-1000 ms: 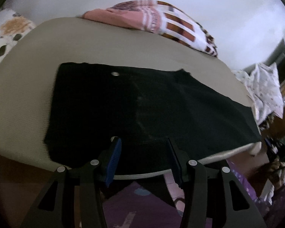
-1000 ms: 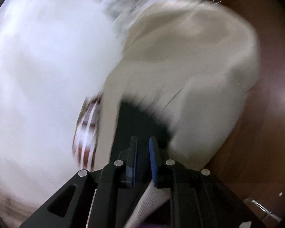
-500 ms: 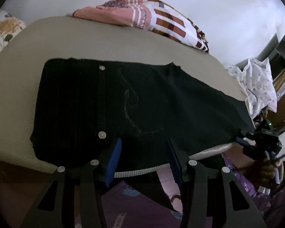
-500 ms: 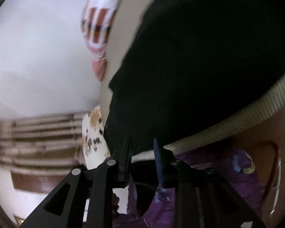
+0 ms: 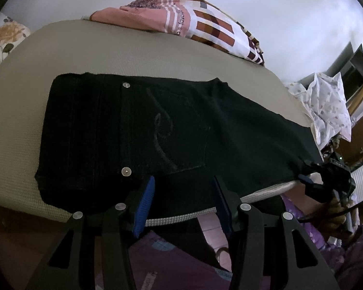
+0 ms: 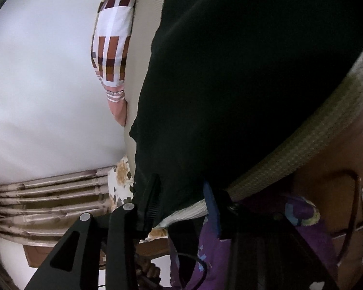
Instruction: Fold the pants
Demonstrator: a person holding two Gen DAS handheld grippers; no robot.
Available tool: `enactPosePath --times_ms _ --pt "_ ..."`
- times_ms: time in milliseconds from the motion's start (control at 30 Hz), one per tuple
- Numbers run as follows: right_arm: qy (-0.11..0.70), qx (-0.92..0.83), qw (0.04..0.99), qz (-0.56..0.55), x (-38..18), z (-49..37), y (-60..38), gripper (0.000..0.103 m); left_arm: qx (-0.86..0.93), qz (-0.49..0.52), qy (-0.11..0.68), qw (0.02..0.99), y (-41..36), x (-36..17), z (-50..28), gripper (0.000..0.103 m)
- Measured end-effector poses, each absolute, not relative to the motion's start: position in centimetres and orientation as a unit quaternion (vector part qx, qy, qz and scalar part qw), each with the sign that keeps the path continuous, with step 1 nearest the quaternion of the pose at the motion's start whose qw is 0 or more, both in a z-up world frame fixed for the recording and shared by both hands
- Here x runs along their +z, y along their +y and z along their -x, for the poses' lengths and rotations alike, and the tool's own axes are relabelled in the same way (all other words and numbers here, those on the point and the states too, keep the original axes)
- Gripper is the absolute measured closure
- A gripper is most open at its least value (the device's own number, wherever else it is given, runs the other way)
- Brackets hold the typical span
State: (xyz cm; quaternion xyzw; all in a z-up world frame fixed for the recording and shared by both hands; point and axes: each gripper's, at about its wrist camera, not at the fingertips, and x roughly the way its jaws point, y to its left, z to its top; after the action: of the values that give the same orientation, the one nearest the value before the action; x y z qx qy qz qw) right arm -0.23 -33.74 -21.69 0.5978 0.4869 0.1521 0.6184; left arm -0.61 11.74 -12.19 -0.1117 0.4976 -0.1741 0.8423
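Note:
Black pants (image 5: pixel 138 130) lie spread flat across a beige mattress (image 5: pixel 84 48), waistband to the left, legs running right. My left gripper (image 5: pixel 182 201) stands open at the near mattress edge, its blue pads (image 5: pixel 145 200) either side of the pants' near hem without pressing it. My right gripper (image 5: pixel 305 178) sits at the legs' far right end. In the right wrist view the right gripper (image 6: pixel 181 205) has jaws that are opening, with the black pants (image 6: pixel 230 84) and the mattress edge (image 6: pixel 302 145) between the fingers.
A pink, brown and white checked blanket (image 5: pixel 193 29) lies along the far side of the mattress. A floral pillow (image 5: pixel 4 38) sits far left, and a white spotted cloth (image 5: pixel 326 106) lies at the right end. The person's purple clothing (image 5: pixel 169 261) is below the near edge.
The right wrist view swung from a blurred mattress end to the pants' edge. The right gripper came into the left wrist view at the legs' end, and its jaws widened. The left gripper stayed put.

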Motion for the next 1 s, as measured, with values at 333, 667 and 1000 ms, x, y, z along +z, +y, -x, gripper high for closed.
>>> enactPosePath --times_ms 333,667,1000 --pt "0.519 0.154 0.648 -0.536 -21.5 0.0 -33.0 0.095 -0.142 0.130 0.499 0.845 13.6 -12.7 0.2 0.053" --pt "0.502 0.298 0.778 -0.234 -7.6 -3.1 -29.0 0.050 -0.077 0.140 0.451 0.878 16.5 -11.1 0.2 0.053" --pt "0.478 0.370 0.796 0.014 -9.4 -18.4 -16.7 0.070 0.033 0.149 0.454 0.878 22.0 -11.7 0.4 0.053"
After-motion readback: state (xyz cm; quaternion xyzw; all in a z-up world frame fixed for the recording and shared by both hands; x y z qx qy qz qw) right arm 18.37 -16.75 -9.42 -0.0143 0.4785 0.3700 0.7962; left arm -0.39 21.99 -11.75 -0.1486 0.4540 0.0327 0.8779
